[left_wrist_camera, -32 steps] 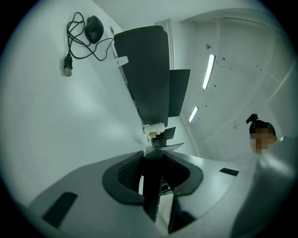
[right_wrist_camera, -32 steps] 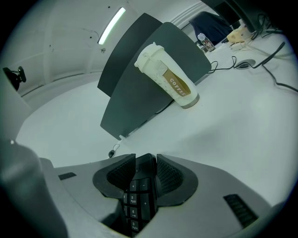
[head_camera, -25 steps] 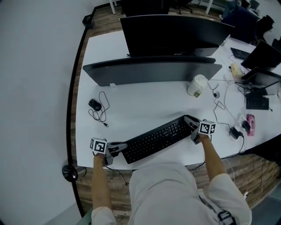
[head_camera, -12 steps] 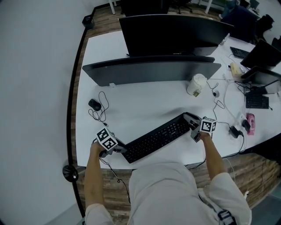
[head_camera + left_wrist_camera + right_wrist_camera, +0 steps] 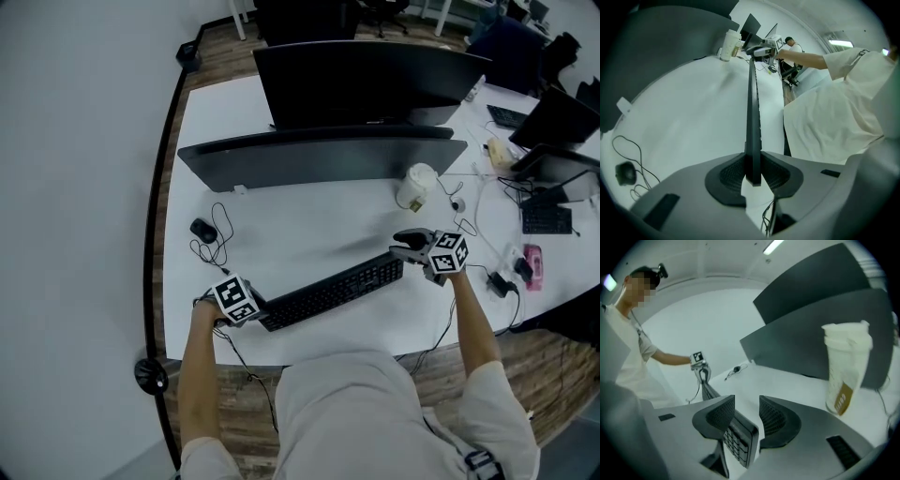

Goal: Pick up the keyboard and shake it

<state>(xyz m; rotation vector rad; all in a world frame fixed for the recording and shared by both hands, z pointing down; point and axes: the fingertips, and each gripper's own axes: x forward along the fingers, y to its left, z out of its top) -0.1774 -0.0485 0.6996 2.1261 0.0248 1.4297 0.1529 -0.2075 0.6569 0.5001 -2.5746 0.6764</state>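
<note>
Now up on its long edge and seemingly clear of the white desktop [image 5: 309, 225]: long flat black plastic keyboard [image 5: 330, 292], stretching from the front-left edge toward the white paper cup [image 5: 415, 185]. Pinched tight at its left end by the left gripper [image 5: 753, 173], pads pressed on both faces. At the far end, right gripper [image 5: 746, 416] with jaws opening, keyboard corner between them but not squeezed. Best to clamp that end again before shaking; held by one end only, likely to swing or slip. Keep strokes short, low, clear of cup and black corded mouse [image 5: 202, 227]. Both forearms extended forward, right hand nearer the cup.
</note>
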